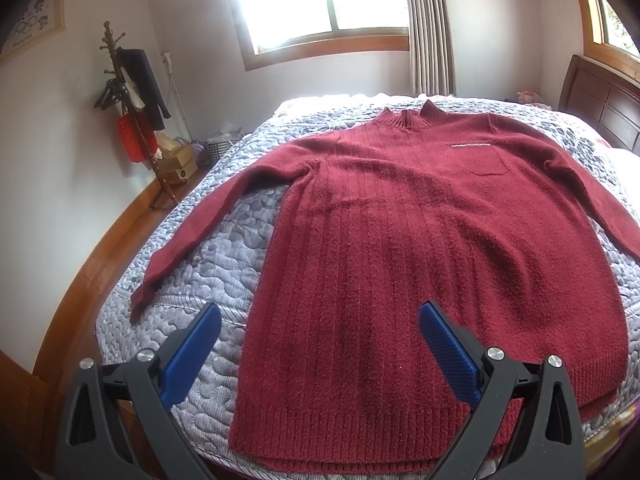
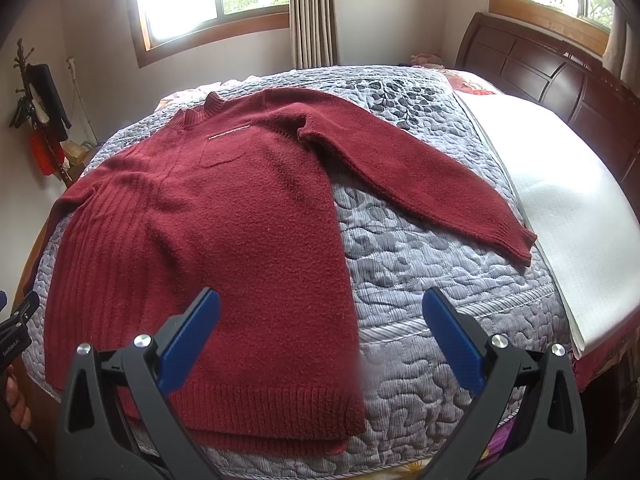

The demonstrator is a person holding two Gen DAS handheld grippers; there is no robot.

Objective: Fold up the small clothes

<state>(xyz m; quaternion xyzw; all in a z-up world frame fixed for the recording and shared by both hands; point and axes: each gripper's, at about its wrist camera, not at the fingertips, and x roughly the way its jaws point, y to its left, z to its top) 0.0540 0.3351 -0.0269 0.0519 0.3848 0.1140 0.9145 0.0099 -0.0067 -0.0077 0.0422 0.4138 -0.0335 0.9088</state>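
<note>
A dark red knitted sweater (image 1: 400, 248) lies flat and face up on the quilted bed, collar far, hem near, both sleeves spread outward. In the right wrist view the same sweater (image 2: 224, 216) fills the left half, its right sleeve (image 2: 436, 184) stretching toward a white sheet. My left gripper (image 1: 320, 312) hovers open above the hem's left part, blue pads wide apart, nothing between them. My right gripper (image 2: 320, 298) is open too, hanging over the hem's right edge. The left gripper's body (image 2: 14, 332) and a hand show at that view's left border.
The grey-blue patterned quilt (image 1: 208, 264) covers the bed. A white folded sheet (image 2: 560, 208) lies along the right side, by a dark wooden headboard (image 2: 560, 76). A coat rack (image 1: 128, 120) and boxes stand on the wooden floor at the left. Windows are behind.
</note>
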